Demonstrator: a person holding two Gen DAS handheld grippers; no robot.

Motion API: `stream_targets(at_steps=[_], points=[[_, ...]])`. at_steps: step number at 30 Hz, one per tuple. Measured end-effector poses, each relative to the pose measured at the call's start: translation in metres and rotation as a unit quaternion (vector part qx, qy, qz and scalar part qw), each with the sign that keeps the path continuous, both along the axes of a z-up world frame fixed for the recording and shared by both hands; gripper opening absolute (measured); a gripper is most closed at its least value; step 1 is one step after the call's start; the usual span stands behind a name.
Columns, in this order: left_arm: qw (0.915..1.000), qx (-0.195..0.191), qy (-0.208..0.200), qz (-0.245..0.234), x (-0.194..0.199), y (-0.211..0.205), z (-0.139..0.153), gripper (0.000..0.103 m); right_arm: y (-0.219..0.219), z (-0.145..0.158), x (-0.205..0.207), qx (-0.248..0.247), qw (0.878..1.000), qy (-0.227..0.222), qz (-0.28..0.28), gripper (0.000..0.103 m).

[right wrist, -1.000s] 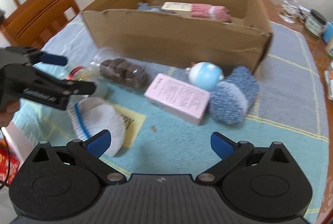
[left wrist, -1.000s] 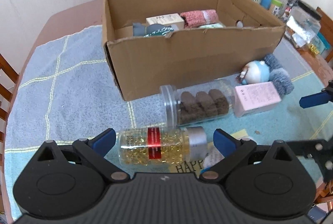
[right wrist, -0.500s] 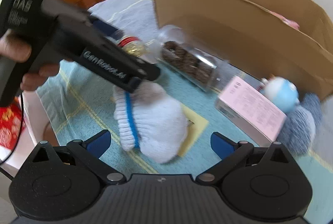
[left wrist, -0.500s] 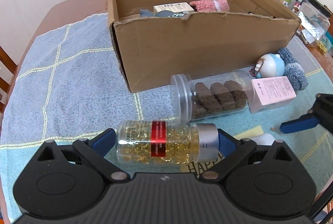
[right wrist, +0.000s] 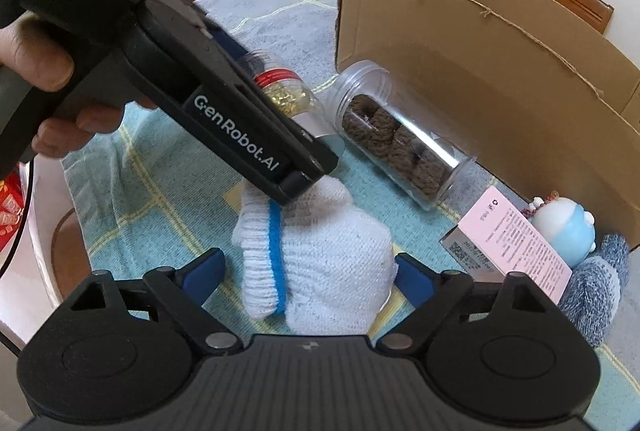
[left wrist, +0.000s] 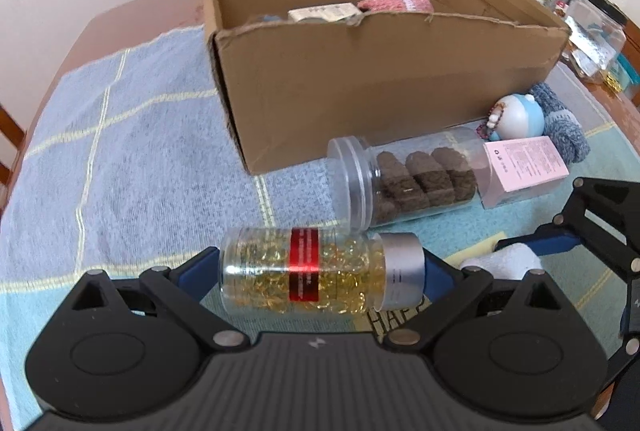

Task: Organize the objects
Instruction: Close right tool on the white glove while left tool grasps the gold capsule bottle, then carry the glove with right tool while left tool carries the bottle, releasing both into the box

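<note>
- The left gripper [left wrist: 320,271] is now clamping the capsule bottle [left wrist: 316,273] end to end, having closed in the last second.
- The right gripper [right wrist: 308,271], having swung in, is straddling the white glove [right wrist: 316,263], jaws apart.
- Beyond, the cardboard box [left wrist: 380,79] is waiting.

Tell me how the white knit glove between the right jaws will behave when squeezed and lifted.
The white knit glove looks soft and bunched, so it will probably compress and then droop. Knit texture suggests it won't slip. It likely weighs little, and it won't roll like the cookie jar.
</note>
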State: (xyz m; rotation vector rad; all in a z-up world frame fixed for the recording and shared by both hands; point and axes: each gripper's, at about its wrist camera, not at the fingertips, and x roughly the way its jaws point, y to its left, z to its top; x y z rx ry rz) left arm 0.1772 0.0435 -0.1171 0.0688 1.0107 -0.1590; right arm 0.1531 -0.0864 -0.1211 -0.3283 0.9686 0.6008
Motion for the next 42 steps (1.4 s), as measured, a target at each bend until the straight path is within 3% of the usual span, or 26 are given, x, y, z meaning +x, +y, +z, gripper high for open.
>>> stream_targets(at_steps=[12,21,30,42], points=[[0.9994,-0.029,0.009,0.019,0.001,0.004,-0.002,0.094,-0.004,0.005,0.003,-0.002,1.000,0.005,0.000,0.076],[0.9992,-0.031,0.020,0.017,-0.001,0.002,0.000,0.094,-0.008,0.010,0.002,-0.015,1.000,0.008,-0.013,0.074],[0.9988,-0.036,0.031,0.011,-0.005,0.007,0.012,0.094,-0.037,0.022,0.012,-0.025,0.997,0.027,-0.074,0.073],[0.9978,-0.039,0.046,-0.025,-0.011,0.009,0.055,0.094,-0.083,0.068,0.015,-0.002,0.987,0.042,-0.155,0.073]])
